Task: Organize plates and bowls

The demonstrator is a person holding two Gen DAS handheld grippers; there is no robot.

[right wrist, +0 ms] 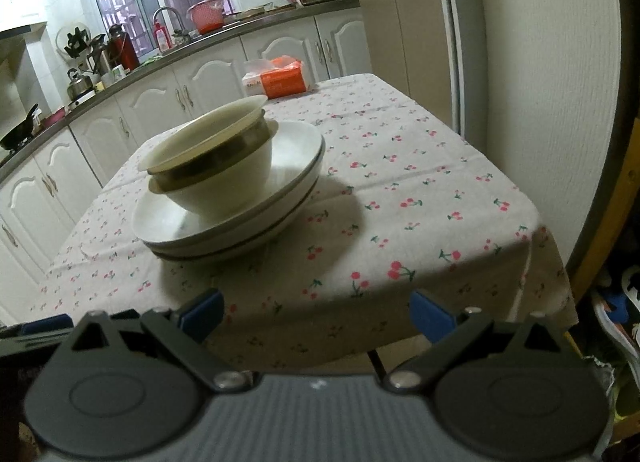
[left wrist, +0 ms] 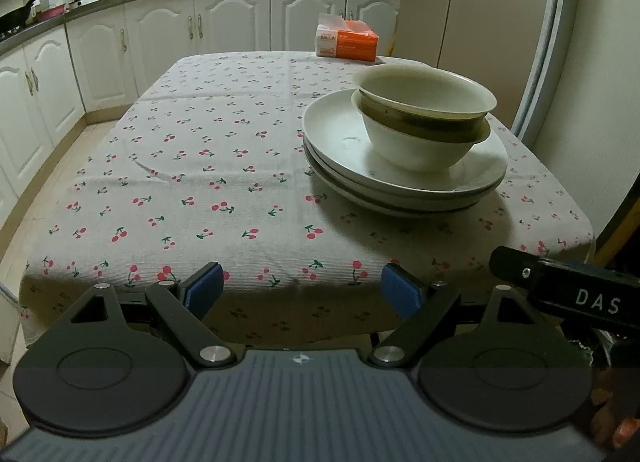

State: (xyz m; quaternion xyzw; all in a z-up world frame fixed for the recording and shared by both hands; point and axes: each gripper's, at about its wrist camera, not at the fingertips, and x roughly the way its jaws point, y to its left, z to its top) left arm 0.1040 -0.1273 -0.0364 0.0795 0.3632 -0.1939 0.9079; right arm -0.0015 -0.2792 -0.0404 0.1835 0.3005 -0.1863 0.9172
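Observation:
A stack of white plates [left wrist: 340, 142] lies on the right half of the cherry-print tablecloth [left wrist: 200, 166]. On it stand nested bowls [left wrist: 420, 142]: a white bowl, a metal one inside it, and a cream bowl [left wrist: 424, 90] on top. The same plates [right wrist: 168, 230] and bowls [right wrist: 224, 178] show in the right wrist view, left of centre. My left gripper [left wrist: 302, 288] is open and empty, off the table's near edge. My right gripper [right wrist: 318, 312] is open and empty, also short of the near edge. Part of the right gripper's body [left wrist: 568, 294] shows in the left wrist view.
An orange and white tissue box [left wrist: 346, 40] sits at the table's far edge, and it also shows in the right wrist view [right wrist: 280, 80]. White kitchen cabinets [left wrist: 168, 30] with a cluttered counter run behind and to the left. A fridge and a wall [right wrist: 540, 62] stand on the right.

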